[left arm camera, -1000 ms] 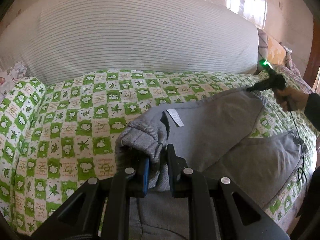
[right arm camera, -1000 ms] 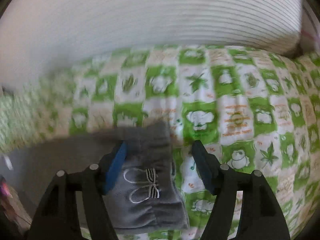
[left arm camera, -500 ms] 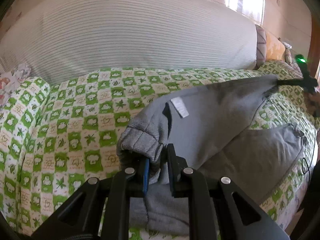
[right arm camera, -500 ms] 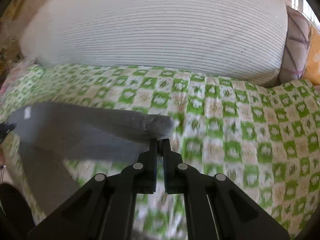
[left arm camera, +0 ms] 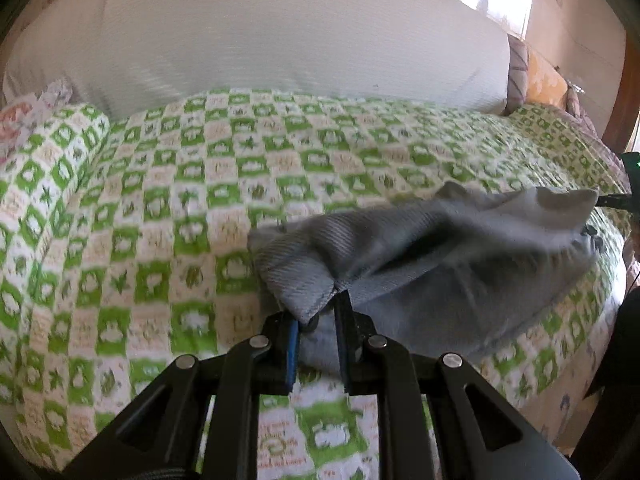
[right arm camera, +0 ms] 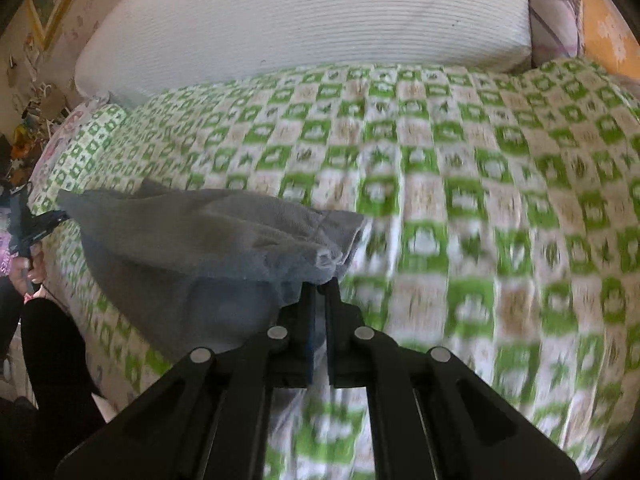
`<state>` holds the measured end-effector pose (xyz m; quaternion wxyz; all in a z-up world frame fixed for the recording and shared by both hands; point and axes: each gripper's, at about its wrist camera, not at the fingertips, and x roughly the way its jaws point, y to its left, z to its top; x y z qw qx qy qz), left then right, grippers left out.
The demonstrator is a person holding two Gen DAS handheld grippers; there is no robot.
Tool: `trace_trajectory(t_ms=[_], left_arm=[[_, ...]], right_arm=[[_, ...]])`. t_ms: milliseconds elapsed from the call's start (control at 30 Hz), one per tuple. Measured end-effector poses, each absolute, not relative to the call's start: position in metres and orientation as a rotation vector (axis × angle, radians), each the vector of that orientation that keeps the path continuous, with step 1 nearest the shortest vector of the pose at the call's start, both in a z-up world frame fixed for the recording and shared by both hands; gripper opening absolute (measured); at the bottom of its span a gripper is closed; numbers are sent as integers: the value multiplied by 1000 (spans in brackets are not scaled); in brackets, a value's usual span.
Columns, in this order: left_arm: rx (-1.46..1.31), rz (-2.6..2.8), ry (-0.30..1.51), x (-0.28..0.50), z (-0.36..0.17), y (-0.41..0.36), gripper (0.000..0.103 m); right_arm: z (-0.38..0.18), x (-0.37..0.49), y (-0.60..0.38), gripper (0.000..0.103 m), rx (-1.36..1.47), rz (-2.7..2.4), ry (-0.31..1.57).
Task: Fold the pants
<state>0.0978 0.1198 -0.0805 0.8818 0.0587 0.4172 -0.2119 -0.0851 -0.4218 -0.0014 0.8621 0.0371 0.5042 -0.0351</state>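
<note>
The grey pants (left arm camera: 420,264) hang stretched in the air between my two grippers, above the green-and-white checked bedspread (left arm camera: 160,208). My left gripper (left arm camera: 316,320) is shut on one ribbed corner of the pants. My right gripper (right arm camera: 320,292) is shut on the other end of the pants (right arm camera: 208,236); its tip also shows at the far right of the left wrist view (left arm camera: 616,200). The fabric sags between the two holds and its lower part trails down toward the bed. Both views are blurred.
A large white striped pillow (left arm camera: 256,36) lies along the back of the bed. A purple-patterned cushion (right arm camera: 554,20) and an orange one (right arm camera: 608,36) sit at the right end. The bed's near edge is by the person's dark leg (right arm camera: 52,360).
The right gripper shut on the pants' end, then both grippers lifted the pants off the bed and drew them toward the near edge. The white label no longer shows.
</note>
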Motion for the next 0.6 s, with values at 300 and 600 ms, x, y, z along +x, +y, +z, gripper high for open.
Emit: trace_trajectory(t_ms=[300,600], left_arm=[[120,-405,911,86,-99,147,17],[13,-340,703,58,-23,165,16]], right_arm=[[-27,-109,-407,5,5,-106,1182],[31,-118,-371,5,100,18,986]])
